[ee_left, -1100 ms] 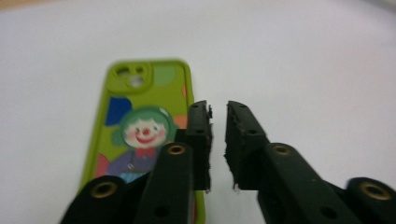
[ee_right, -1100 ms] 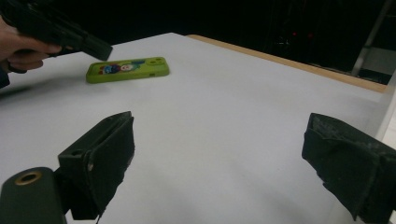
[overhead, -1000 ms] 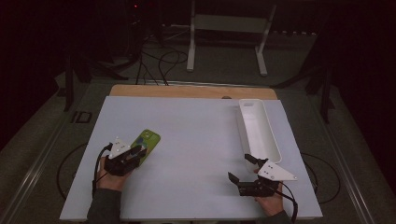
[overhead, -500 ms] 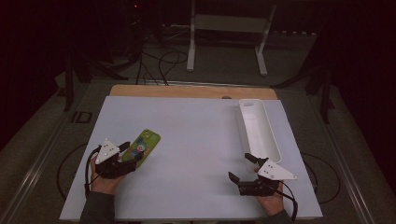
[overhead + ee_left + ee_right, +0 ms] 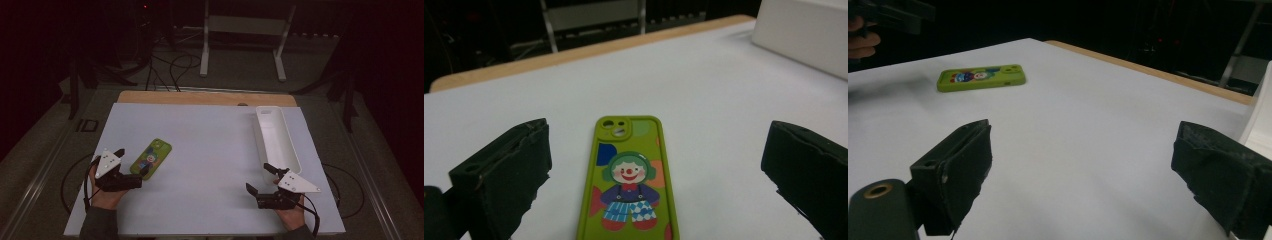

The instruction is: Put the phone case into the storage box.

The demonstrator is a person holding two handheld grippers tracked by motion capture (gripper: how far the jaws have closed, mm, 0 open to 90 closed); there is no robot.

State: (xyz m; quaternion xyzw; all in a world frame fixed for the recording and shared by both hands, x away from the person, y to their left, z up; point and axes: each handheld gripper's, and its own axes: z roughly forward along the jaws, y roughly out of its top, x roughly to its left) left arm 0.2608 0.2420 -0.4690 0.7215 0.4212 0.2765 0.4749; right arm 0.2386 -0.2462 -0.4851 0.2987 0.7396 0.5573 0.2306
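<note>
phone case (image 5: 151, 157): green, clown picture facing up, flat on the white table (image 5: 210, 150), left of the middle; in the left gripper view (image 5: 629, 185) its camera cut-out points away from the jaws.
left gripper (image 5: 131, 167): at the near left of the table, jaws spread wide and just been opening; the case lies between them on the table, and neither pad presses on it.
gap: in the left gripper view (image 5: 651, 175) white table shows on both sides of the case, so the pads stand apart from its edges.
left hand (image 5: 102, 192): wraps the gripper body from below, with the grey plate on top.
right gripper (image 5: 260, 179): near right of the table, jaws spread, nothing between them; in its own view (image 5: 1083, 165) just bare table lies ahead.
right hand (image 5: 290, 215): at the near edge, holding that gripper.
tray (image 5: 290, 150): long, white, on the right side, running away from the person; its near end is just beside the right gripper, whether touching is hard to tell from above.
case to tray: well apart, across the table.
case from the right gripper view (image 5: 982, 76): lies flat, far left.
</note>
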